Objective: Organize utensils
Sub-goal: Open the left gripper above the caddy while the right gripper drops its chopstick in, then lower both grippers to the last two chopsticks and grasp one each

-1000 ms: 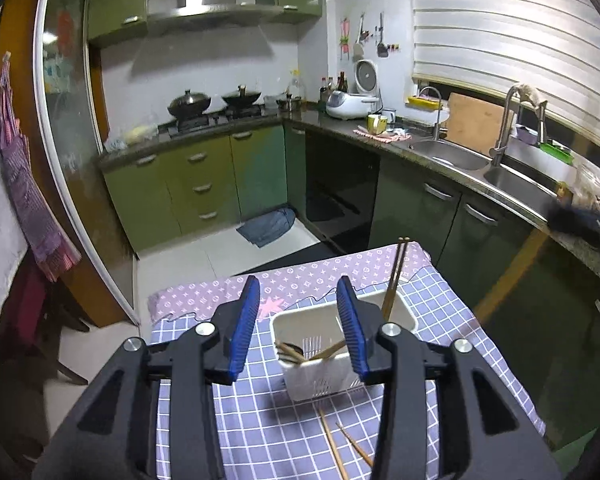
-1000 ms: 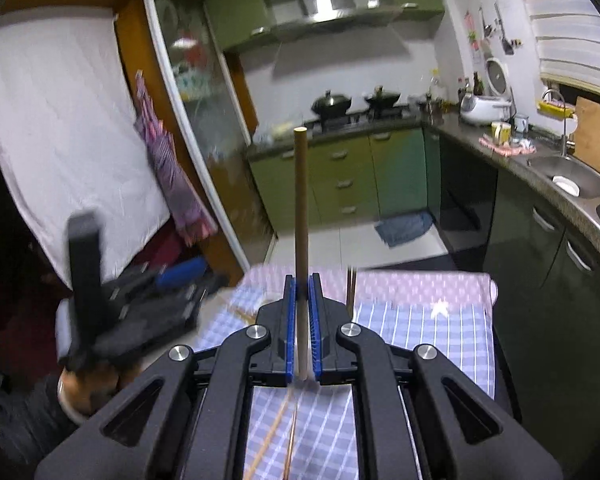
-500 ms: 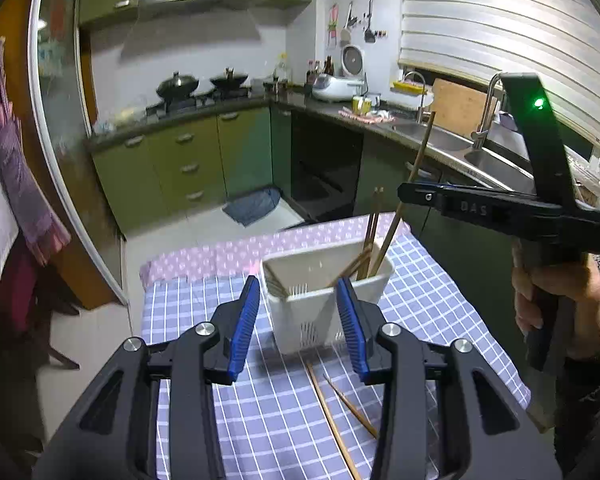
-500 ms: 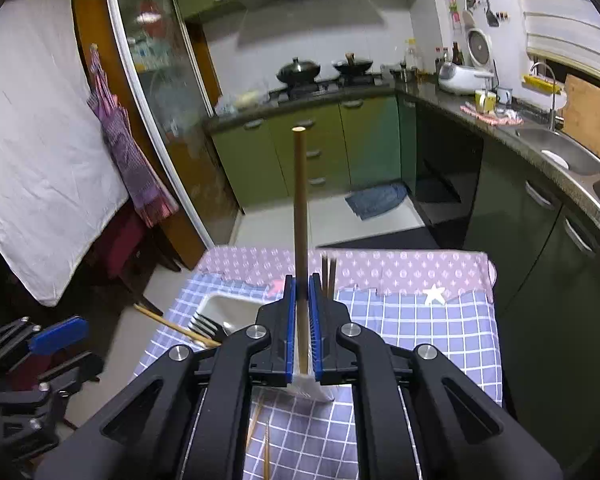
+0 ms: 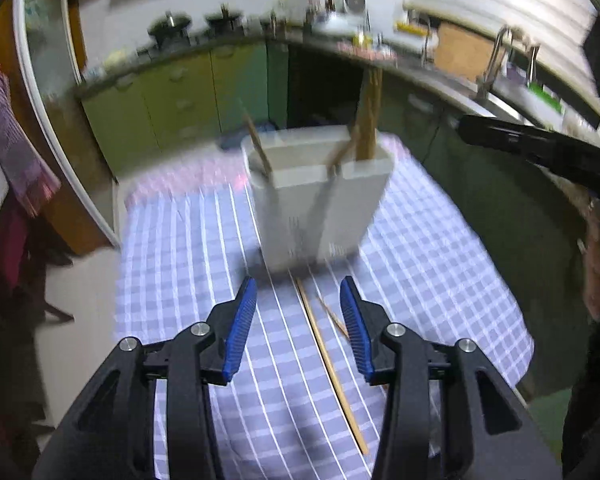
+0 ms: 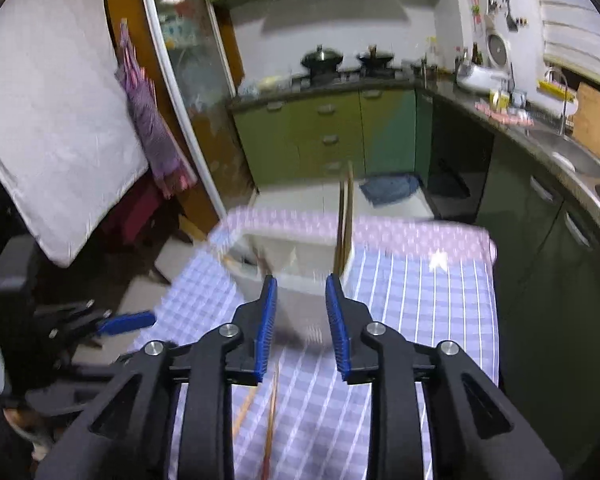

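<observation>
Both tongs are sitting apart, gripping nothing; right tongs [image 6: 301, 300] have just been opening. Holder [image 5: 320, 204] is standing just past left tongs [image 5: 298, 300], loose chopsticks [image 5: 328, 364] lying on the tabletop [image 5: 180, 248] between them.

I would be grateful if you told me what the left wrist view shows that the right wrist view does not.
Only the left wrist view shows the open left gripper head-on, the person's hand at the right edge, and the sink tap.

Only the right wrist view shows the right gripper, whose jaws have just been opening with nothing between them, and the white sheet hanging on the left.

Both show the white holder with chopsticks standing in it, two loose chopsticks on the checked tablecloth, and the green cabinets.
</observation>
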A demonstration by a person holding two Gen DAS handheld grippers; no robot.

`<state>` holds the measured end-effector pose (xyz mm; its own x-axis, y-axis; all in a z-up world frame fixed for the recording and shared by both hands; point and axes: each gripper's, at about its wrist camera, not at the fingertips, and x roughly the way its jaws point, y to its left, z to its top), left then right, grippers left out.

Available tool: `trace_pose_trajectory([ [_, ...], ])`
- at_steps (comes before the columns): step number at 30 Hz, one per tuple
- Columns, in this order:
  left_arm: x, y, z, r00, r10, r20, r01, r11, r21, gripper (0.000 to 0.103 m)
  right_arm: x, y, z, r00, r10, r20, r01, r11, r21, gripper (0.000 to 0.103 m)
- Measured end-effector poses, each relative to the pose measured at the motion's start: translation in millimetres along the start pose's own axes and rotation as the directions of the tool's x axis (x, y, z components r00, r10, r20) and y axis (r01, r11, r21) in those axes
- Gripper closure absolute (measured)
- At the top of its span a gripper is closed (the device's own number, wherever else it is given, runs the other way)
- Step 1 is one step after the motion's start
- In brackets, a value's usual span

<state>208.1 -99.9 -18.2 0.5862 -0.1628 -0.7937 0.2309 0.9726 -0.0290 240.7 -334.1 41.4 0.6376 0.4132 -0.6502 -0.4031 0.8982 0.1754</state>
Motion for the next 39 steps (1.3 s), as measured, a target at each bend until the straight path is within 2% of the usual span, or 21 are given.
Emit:
trace_pose_trajectory([
  [3,34.2,-6.6,-12.4,0.993,0.007,-0.116,-0.006,1.0,0.006,0.061,20.2,-3.0,-34.1,0.992,-0.024,-0.123,0.021,0.999,-0.023,0.077],
  [6,68.1,-14.6,-23.0,0.972,0.001,-0.236,0.0,1.0,0.004,0.061,42.8,-14.2,-64.7,0.971,-0.061,-0.232,0.054,0.998,-0.039,0.077],
  [10,99.2,-21.8,-30.5,0.942,-0.017,-0.336,0.01,1.0,-0.02,0.061,61.5,-34.5,-92.5,0.946,-0.072,-0.316,0.071,0.997,-0.017,0.077],
  [14,126.9,-26.0,-31.7,0.912,-0.011,-0.409,-0.008,0.999,-0.047,0.065,74.9,-48.1,-103.7,0.929,-0.064,-0.364,0.067,0.998,-0.004,0.077],
  [16,136.3,-27.6,-30.9,0.903,-0.005,-0.429,-0.019,0.998,-0.053,0.065,79.6,-52.1,-108.3,0.927,-0.062,-0.371,0.066,0.998,-0.002,0.077],
  [19,146.9,-25.6,-25.8,0.897,0.022,-0.442,-0.052,0.997,-0.056,0.072,82.6,-55.3,-113.9,0.926,-0.048,-0.375,0.054,0.999,0.004,0.077],
  [21,156.3,-24.2,-24.5,0.884,0.012,-0.467,-0.054,0.996,-0.077,0.078,82.9,-55.2,-115.2,0.924,-0.043,-0.379,0.049,0.999,0.006,0.077],
  [26,171.4,-22.0,-24.7,0.865,0.021,-0.501,-0.074,0.994,-0.086,0.083,83.4,-55.2,-115.6,0.924,-0.032,-0.38,0.04,0.999,0.011,0.073],
  [31,178.9,-24.4,-23.5,0.862,0.029,-0.505,-0.079,0.994,-0.077,0.086,83.2,-54.8,-116.3,0.925,-0.03,-0.378,0.035,0.999,0.008,0.073],
  [35,178.1,-28.1,-23.6,0.863,0.029,-0.504,-0.074,0.995,-0.068,0.094,85.0,-51.6,-116.3,0.923,-0.033,-0.383,0.036,0.999,-0.001,0.073],
  [39,175.6,-25.5,-23.3,0.866,0.018,-0.5,-0.063,0.995,-0.072,0.096,87.4,-49.8,-117.3,0.92,-0.037,-0.391,0.038,0.999,-0.007,0.073],
])
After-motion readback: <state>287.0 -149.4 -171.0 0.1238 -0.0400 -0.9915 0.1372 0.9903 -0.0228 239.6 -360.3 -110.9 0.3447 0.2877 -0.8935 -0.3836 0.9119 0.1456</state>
